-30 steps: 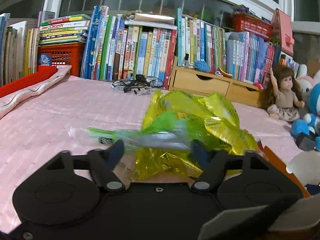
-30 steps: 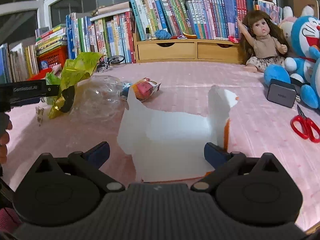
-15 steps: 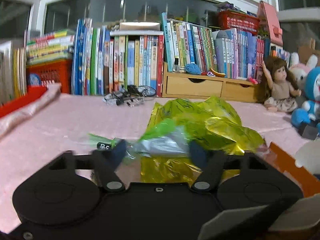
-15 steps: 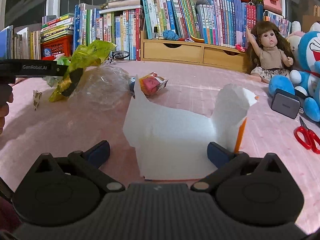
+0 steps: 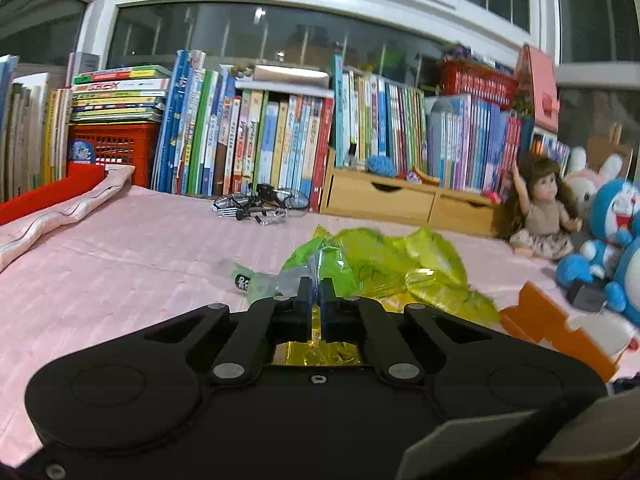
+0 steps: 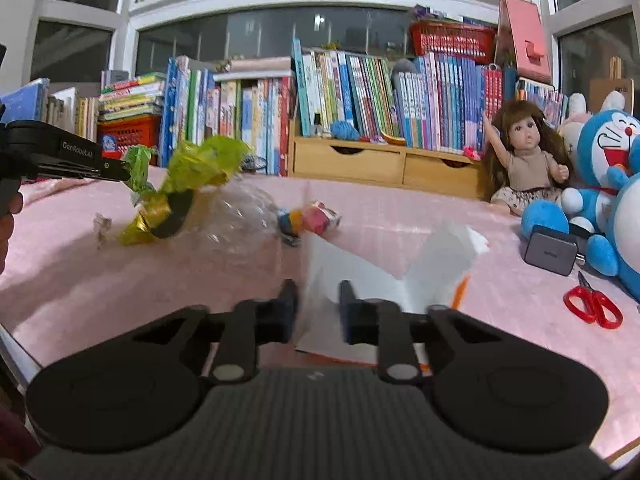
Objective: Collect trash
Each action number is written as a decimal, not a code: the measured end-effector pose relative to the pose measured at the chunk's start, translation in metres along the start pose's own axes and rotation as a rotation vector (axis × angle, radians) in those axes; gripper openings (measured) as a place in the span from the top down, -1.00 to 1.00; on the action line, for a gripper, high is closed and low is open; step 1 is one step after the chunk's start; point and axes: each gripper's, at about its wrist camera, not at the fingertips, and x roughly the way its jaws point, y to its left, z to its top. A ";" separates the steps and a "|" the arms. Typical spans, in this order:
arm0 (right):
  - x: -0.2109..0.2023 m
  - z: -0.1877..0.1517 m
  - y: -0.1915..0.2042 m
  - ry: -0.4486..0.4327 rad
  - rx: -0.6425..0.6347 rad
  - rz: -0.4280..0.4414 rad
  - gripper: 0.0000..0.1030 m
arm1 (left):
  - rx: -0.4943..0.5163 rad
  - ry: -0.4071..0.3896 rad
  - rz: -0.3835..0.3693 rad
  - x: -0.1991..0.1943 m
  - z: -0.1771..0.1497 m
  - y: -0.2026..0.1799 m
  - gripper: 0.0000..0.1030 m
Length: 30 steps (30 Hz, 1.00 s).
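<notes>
- Busy scene on the pink tabletop (image 6: 400, 216): a row of books (image 6: 360, 100) along the back, a wooden drawer box (image 6: 384, 166), a doll (image 6: 524, 160), a blue plush toy (image 6: 600, 184), a grey charger block (image 6: 552, 249) and red scissors (image 6: 594, 306) off to the right.
- Loose rubbish between the two tools: a clear plastic bag (image 6: 236, 216) and a small colourful wrapper (image 6: 312, 220), right in the lane between the yellow-green wrapper (image 5: 384, 268) and the white paper (image 6: 372, 280).
- Left gripper (image 5: 316, 292): jaws have just been closing and now stand pressed together, pinching the yellow-green wrapper, with a fold of gold foil showing below the fingers.
- In the right wrist view that wrapper hangs from the left gripper (image 6: 120, 170) above the tabletop, its tail drooping toward the surface.
- Right gripper (image 6: 316, 304): jaws have just been closing too, now narrowed onto the near edge of the white paper, which stands up between the fingers.
- Only the left wrist view shows a tangle of eyeglasses (image 5: 260, 204) by the books and the folded pink cloth (image 5: 60, 208) on the left; the paper's orange side (image 5: 548, 324) shows there.
- Only the right wrist view shows the scissors, the clear bag and a bit of the person's hand (image 6: 6, 220) at the left edge.
</notes>
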 end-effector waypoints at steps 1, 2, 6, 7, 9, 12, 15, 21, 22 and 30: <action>-0.002 0.001 0.000 0.000 0.011 0.008 0.76 | -0.008 -0.005 -0.005 -0.006 0.000 0.001 0.95; -0.004 0.002 0.000 -0.001 0.023 0.013 0.78 | -0.017 -0.012 -0.009 -0.013 0.001 0.002 0.96; -0.019 0.002 0.002 -0.023 0.056 0.061 0.79 | -0.034 -0.041 -0.048 -0.047 -0.002 0.003 0.96; -0.024 0.001 0.003 -0.031 0.060 0.089 0.77 | -0.036 -0.048 -0.061 -0.058 -0.005 0.003 0.96; -0.034 -0.004 0.005 -0.048 0.063 0.132 0.72 | -0.031 -0.052 -0.078 -0.074 -0.012 0.002 0.95; -0.044 -0.012 0.010 -0.053 0.049 0.151 0.60 | -0.023 -0.020 -0.101 -0.095 -0.029 0.002 0.92; -0.053 -0.023 0.014 -0.088 0.038 0.124 -0.17 | -0.020 0.002 -0.086 -0.109 -0.048 0.001 0.74; -0.072 -0.039 0.030 -0.223 -0.056 -0.009 -1.00 | -0.001 0.008 -0.040 -0.116 -0.066 0.004 -0.22; -0.070 -0.039 0.029 -0.216 -0.052 -0.023 -1.00 | 0.001 0.012 -0.037 -0.113 -0.066 0.004 -0.34; -0.037 -0.036 -0.001 -0.045 0.152 -0.071 -1.00 | -0.108 0.048 -0.009 -0.081 -0.063 0.007 -0.75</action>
